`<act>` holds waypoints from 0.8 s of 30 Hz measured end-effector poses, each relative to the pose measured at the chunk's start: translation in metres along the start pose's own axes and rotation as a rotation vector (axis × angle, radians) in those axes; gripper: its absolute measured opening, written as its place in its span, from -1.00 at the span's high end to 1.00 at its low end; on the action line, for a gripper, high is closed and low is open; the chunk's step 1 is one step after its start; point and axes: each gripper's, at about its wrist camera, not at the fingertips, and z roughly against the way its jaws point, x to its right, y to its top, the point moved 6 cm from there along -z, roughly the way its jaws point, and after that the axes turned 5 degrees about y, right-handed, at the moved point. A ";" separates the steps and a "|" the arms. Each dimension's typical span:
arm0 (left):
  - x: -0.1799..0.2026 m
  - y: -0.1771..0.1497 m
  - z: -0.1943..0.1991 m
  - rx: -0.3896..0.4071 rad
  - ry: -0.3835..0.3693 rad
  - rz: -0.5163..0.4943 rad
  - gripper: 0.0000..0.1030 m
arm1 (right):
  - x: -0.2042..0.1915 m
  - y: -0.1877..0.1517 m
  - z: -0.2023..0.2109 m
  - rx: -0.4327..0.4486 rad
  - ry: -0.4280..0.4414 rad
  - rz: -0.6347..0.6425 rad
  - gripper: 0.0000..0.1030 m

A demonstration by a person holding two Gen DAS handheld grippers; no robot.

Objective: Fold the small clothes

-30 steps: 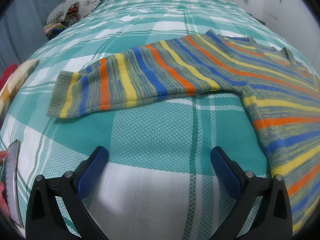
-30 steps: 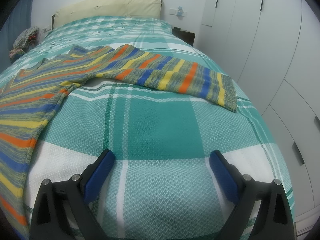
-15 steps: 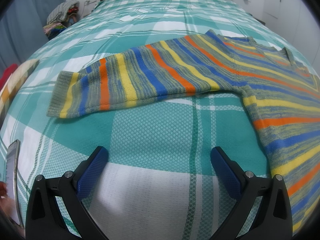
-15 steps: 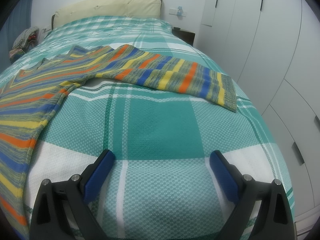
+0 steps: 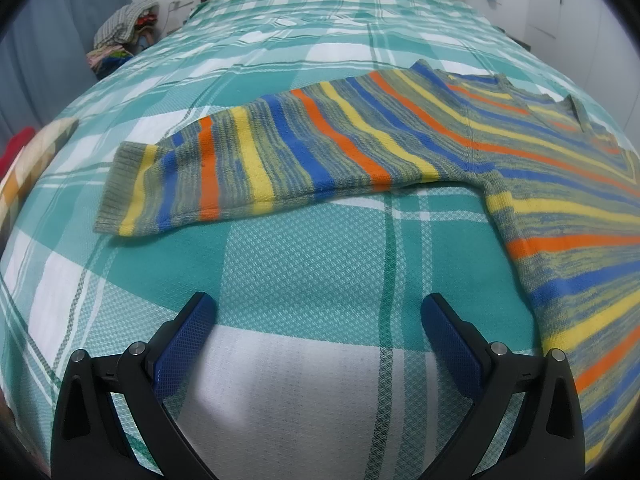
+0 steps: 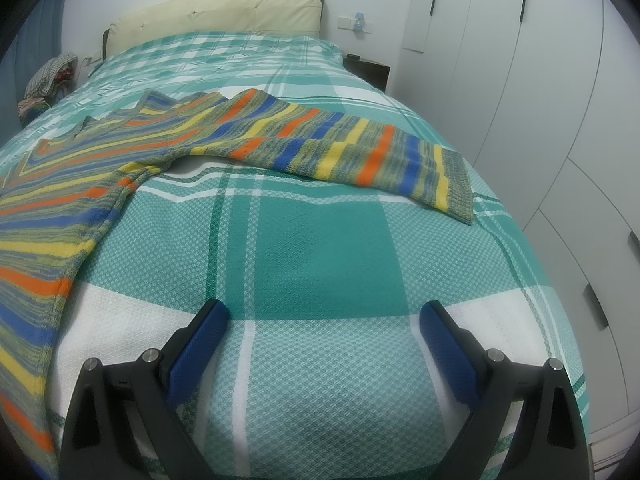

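Both tongs, left (image 5: pixel 316 312) and right (image 6: pixel 324 320), spread wide, nothing gripped. Striped sweater (image 5: pixel 360 148) laid flat on bed (image 5: pixel 304 256). Risk: bedcover pinched with sleeve cuff (image 6: pixel 456 184), fold dragged askew.

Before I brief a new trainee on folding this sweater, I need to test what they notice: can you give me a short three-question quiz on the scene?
1. True or false: the left tool is shut on the striped knitted sweater.
2. Which lies nearest the right tool? A the sweater's right sleeve cuff; B the cream padded headboard; C the white wardrobe doors.
3. Fill in: the sweater lies spread flat on a green-and-white ____ bedspread.

Key: 1 false, both tools are open and apart from the sweater; 2 A; 3 checked.
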 end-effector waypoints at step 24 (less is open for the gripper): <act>0.000 0.001 0.000 -0.003 -0.001 -0.001 -0.99 | 0.002 0.000 0.000 0.000 -0.001 0.001 -0.86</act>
